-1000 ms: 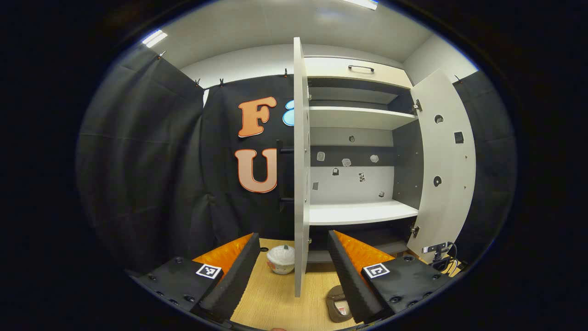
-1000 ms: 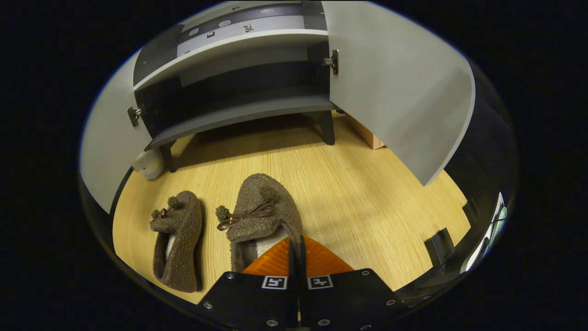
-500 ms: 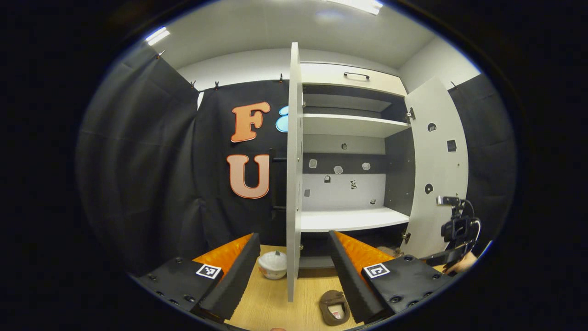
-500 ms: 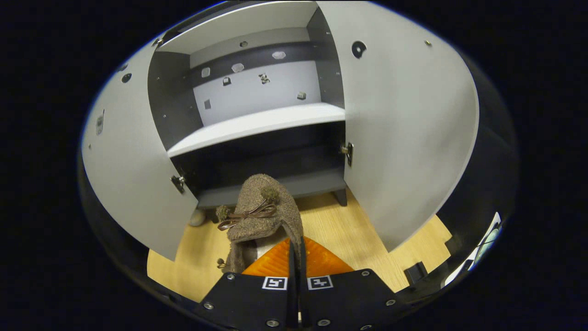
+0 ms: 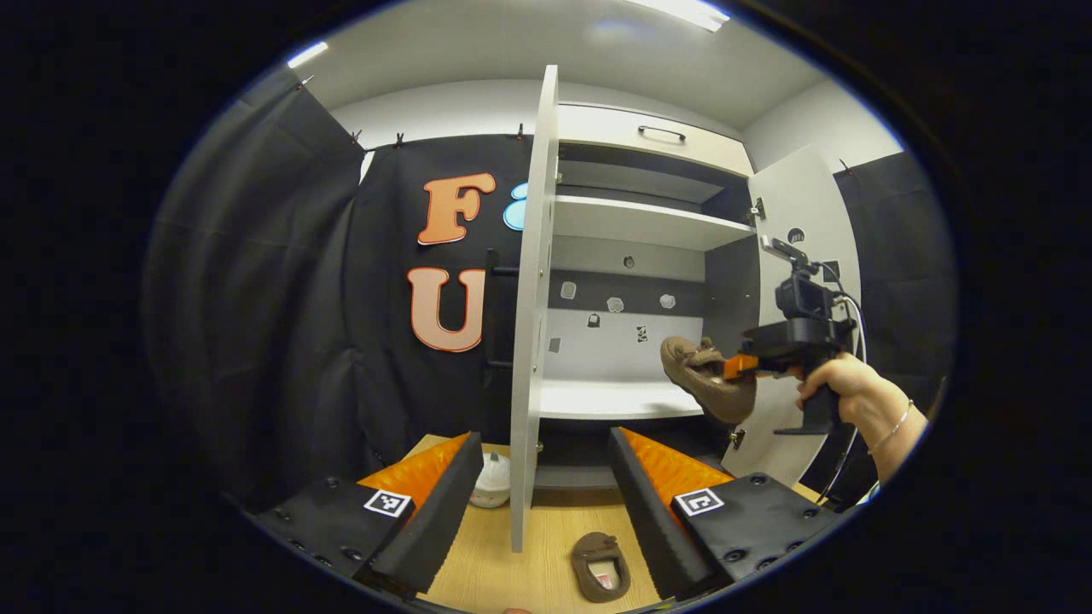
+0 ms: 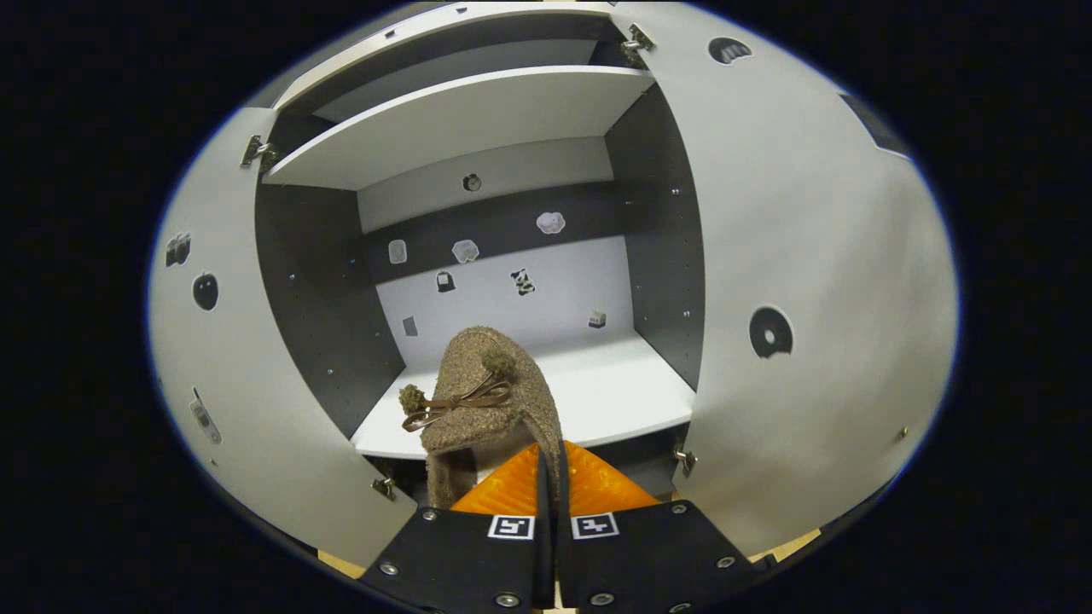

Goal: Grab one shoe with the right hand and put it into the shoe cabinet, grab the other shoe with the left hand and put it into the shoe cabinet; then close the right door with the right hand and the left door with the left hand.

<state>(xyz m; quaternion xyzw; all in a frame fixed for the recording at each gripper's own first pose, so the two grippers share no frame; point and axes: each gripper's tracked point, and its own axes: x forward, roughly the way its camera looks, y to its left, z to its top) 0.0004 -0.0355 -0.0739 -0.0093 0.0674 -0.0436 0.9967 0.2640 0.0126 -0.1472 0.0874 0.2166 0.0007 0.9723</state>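
Wood-grain floor (image 5: pixel 529 571) lay below the open shoe cabinet (image 6: pixel 478 111), where the second slipper (image 5: pixel 601 564) sat just in front of its base. The right tongs (image 6: pixel 546 477) were pinched on the heel wall of the first brown slipper (image 6: pixel 482 396), held in front of the cabinet's white shelf (image 6: pixel 597 392). Such a thin hold could let the slipper swing or slip, or its toe catch the shelf edge. The left tongs (image 5: pixel 542 477) stood wide apart, holding nothing, beside the cabinet's left door (image 5: pixel 525 341).
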